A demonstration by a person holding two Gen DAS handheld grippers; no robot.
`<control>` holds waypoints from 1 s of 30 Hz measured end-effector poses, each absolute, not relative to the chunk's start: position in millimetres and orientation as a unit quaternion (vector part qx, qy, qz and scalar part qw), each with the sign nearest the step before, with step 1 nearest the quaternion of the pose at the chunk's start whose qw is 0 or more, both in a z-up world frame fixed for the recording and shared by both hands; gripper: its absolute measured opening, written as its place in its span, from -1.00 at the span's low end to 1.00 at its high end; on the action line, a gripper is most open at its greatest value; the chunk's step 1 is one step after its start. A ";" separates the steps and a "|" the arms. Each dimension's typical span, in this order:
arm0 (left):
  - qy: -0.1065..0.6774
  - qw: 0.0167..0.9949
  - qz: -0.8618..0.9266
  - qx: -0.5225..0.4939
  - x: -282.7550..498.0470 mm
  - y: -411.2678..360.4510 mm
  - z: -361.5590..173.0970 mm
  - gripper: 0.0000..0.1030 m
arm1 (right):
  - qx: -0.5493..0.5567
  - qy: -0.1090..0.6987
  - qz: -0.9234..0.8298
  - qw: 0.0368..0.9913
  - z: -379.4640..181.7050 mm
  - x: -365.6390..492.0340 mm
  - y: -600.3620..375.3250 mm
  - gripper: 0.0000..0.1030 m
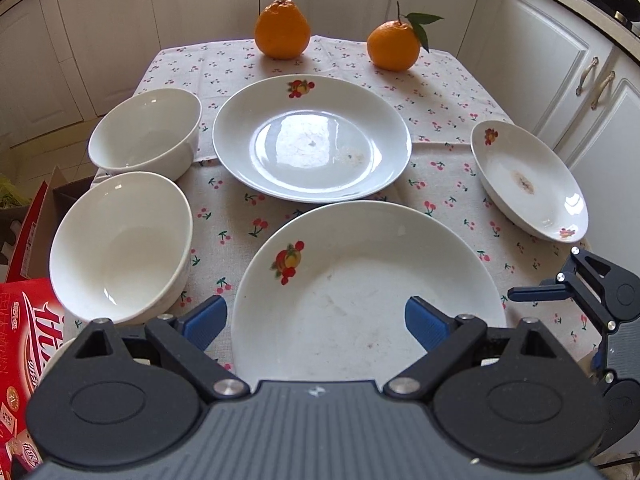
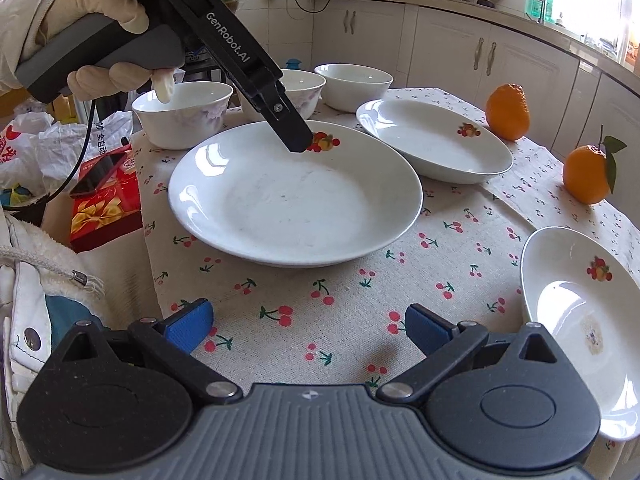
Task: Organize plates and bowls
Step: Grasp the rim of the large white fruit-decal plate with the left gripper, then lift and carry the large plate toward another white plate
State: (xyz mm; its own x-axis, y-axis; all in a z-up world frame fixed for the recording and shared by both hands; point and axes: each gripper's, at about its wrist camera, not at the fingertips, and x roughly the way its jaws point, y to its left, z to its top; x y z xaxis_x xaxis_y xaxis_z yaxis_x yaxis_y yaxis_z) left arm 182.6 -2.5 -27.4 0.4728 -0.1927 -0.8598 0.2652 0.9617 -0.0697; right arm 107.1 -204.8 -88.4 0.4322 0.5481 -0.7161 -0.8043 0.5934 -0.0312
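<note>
My left gripper [image 1: 316,322] is open and hovers over the near edge of a large white plate [image 1: 368,292] with a fruit motif; its left finger is outside the rim and its right finger over the dish. From the right wrist view the left gripper [image 2: 298,142] hangs above that plate [image 2: 296,196]. A second large plate [image 1: 312,138] lies behind it. A smaller stained plate [image 1: 528,180] sits at the right. Two white bowls [image 1: 146,132] [image 1: 120,244] stand at the left. My right gripper [image 2: 308,328] is open over bare tablecloth, with nothing between its fingers.
Two oranges [image 1: 282,28] [image 1: 394,46] stand at the table's far edge. A red box [image 2: 106,200] with a phone [image 2: 100,174] on it is beside the table. A gloved hand [image 2: 96,20] holds the left gripper. Kitchen cabinets [image 1: 540,52] surround the table.
</note>
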 end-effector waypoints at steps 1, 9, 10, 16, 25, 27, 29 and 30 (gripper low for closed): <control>0.500 0.855 -0.133 0.036 184.2 -2.1 -29.5 0.84 | -0.188 0.342 0.411 0.824 -88.6 109.0 -204.8 1.00; 0.535 0.834 -0.137 0.018 196.8 1.7 -40.7 0.81 | -0.182 0.342 0.437 0.812 -91.8 122.2 -202.5 1.00; 0.538 0.831 -0.139 0.018 197.9 1.2 -41.5 0.81 | -0.181 0.342 0.439 0.811 -92.2 123.8 -202.0 1.00; 0.552 0.821 -0.146 0.028 204.9 -2.6 -46.3 0.75 | -0.180 0.341 0.449 0.806 -93.4 133.2 -200.3 1.00; 0.568 0.806 -0.161 0.041 214.0 -5.7 -51.1 0.75 | -0.185 0.330 0.468 0.798 -94.6 140.3 -192.3 1.00; 0.573 0.801 -0.164 0.044 216.1 -6.0 -52.4 0.75 | -0.186 0.328 0.472 0.797 -94.9 142.0 -190.4 1.00; 0.579 0.797 -0.167 0.048 217.9 -7.1 -53.5 0.75 | -0.186 0.326 0.475 0.796 -95.2 142.8 -189.1 1.00; 0.581 0.795 -0.168 0.050 219.0 -8.1 -54.1 0.75 | -0.187 0.326 0.476 0.795 -95.3 143.2 -188.2 1.00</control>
